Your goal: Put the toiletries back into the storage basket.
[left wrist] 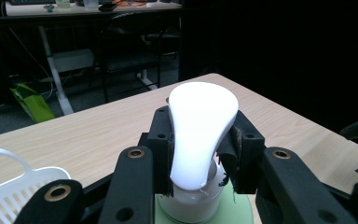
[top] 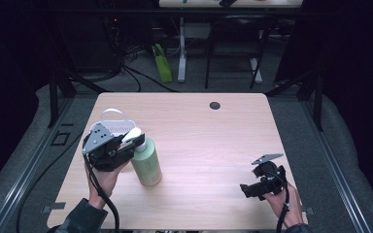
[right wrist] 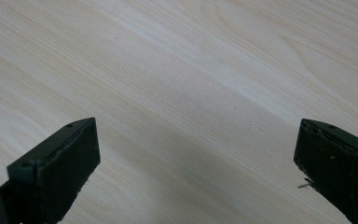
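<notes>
White plastic, the pump head [left wrist: 200, 133] of the pale green bottle [top: 146, 164], is clamped between the left gripper [top: 126, 144] jaws; the bottle stands upright on the bench [top: 213, 145], just beside the white basket [top: 116, 127]. A grip is judged made, pressing or lifting left. Well apart from the bottle, the right gripper [top: 246, 190] jaws are spread wide, grasping nothing.

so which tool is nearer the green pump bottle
Left. The left tool is shut on the white pump head of the green pump bottle. The right tool sits open, far across the table.
</notes>
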The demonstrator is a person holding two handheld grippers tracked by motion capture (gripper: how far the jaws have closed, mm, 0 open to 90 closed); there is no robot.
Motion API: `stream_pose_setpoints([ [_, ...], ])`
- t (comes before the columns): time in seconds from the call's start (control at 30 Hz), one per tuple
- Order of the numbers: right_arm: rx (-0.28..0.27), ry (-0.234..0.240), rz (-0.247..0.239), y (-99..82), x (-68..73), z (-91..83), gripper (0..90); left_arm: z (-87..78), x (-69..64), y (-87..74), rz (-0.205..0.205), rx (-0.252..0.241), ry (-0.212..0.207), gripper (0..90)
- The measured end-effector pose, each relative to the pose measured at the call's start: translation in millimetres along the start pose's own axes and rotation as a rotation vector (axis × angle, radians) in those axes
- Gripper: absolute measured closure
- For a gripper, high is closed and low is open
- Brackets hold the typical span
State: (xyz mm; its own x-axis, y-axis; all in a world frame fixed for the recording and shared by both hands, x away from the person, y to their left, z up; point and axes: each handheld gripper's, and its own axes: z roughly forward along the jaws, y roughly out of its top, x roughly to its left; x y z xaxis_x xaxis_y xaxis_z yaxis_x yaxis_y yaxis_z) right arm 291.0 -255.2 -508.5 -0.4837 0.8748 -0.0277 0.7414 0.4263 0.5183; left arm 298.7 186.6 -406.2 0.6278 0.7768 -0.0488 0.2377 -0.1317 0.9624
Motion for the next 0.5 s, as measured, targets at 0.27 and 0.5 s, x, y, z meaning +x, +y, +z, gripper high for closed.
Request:
stream_pose_setpoints([
  [0.27, 0.008, 0.001, -0.002, -0.7, -0.5, 0.7, 0.0, -6.8, 2.3, 5.5, 0.009, 0.005, -0.002, 66.9],
  [0.5, 0.015, 0.002, -0.008, -0.9, -1.1, 2.4, 0.0, -11.7, 7.2, 10.5, -0.004, 0.001, -0.013, 66.9],
])
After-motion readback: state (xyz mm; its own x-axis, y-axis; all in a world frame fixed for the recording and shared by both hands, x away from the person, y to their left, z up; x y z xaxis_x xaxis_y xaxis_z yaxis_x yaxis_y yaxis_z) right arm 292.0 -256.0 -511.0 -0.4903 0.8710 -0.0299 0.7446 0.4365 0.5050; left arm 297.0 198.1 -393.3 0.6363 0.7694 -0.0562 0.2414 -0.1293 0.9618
